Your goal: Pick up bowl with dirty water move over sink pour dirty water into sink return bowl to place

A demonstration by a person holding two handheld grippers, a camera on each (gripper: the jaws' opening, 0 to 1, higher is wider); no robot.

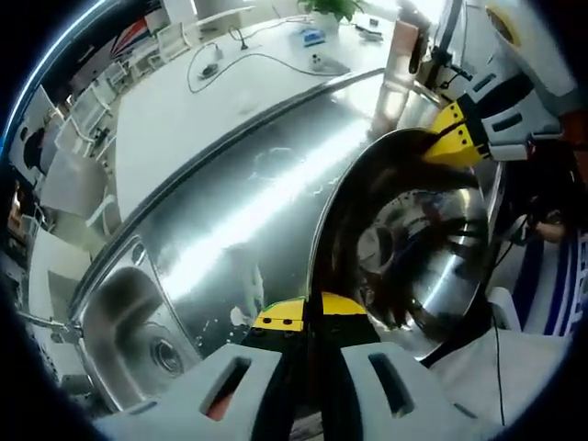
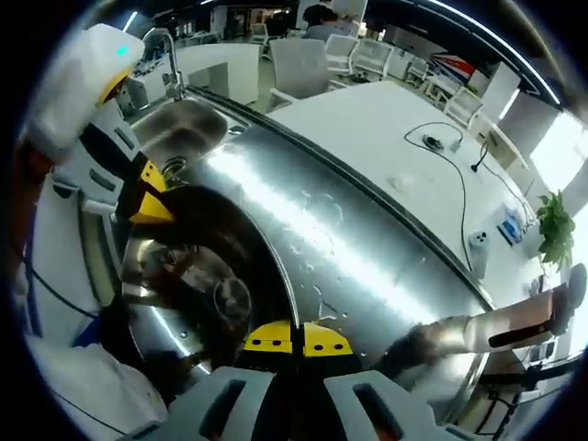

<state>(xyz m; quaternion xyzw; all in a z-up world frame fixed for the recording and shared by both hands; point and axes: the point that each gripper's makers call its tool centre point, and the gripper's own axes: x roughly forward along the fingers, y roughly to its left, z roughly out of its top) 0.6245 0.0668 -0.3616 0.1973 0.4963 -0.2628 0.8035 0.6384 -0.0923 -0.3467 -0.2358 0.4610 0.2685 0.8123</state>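
Steel bowl (image 1: 404,248) on the wet drainboard (image 1: 248,211) beside the sink (image 1: 138,322), pinched at opposite points of its thin rim — left gripper (image 1: 310,317) clenched on the near edge, right gripper (image 2: 296,338) clamped across from it. Likely stiff and light in itself, heavier and prone to slosh with dirty water inside — polished, wet metal, so probably slippery. Best held deep over the rim at both sides, kept level until over the basin.

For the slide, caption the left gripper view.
Both grippers clamp the steel bowl's rim above the wet drainboard, sink at left.
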